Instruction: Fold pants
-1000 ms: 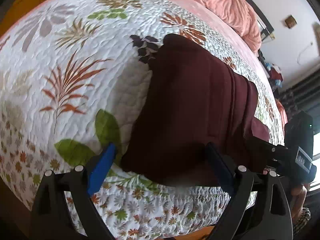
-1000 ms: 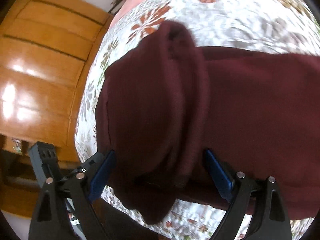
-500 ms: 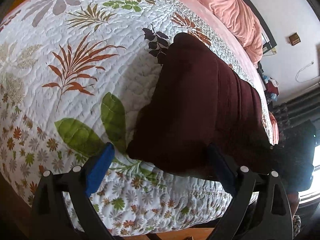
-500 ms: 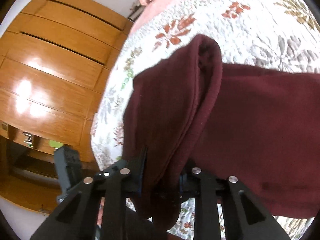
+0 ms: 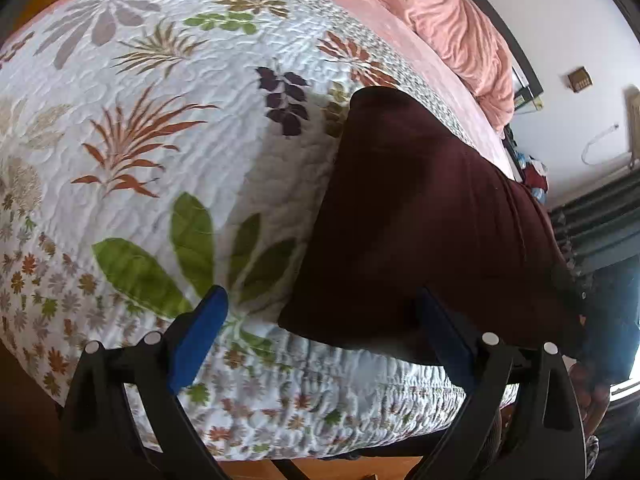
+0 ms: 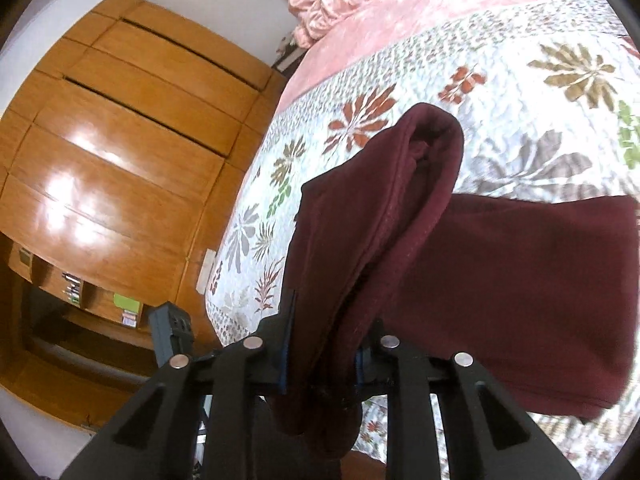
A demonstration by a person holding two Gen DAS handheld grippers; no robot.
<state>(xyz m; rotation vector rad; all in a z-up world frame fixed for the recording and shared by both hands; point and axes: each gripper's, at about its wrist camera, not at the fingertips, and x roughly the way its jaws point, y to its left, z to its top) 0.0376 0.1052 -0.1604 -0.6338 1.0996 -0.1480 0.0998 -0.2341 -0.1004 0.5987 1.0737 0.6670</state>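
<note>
pants (image 5: 432,216) on bed (image 5: 168,128), one end lifted | right gripper (image 6: 320,354) clamped on bunched pants edge | left gripper (image 5: 320,332) wide apart, holding nothing, by near edge

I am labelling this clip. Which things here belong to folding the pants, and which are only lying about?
For the job:
- maroon pants
- right gripper, shut on the pants
- left gripper, open
- floral quilt

Lying about:
- pink blanket
- wooden wardrobe

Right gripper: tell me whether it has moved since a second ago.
Yes. The right gripper, clamped on the maroon pants, has risen away from the floral quilt.
</note>
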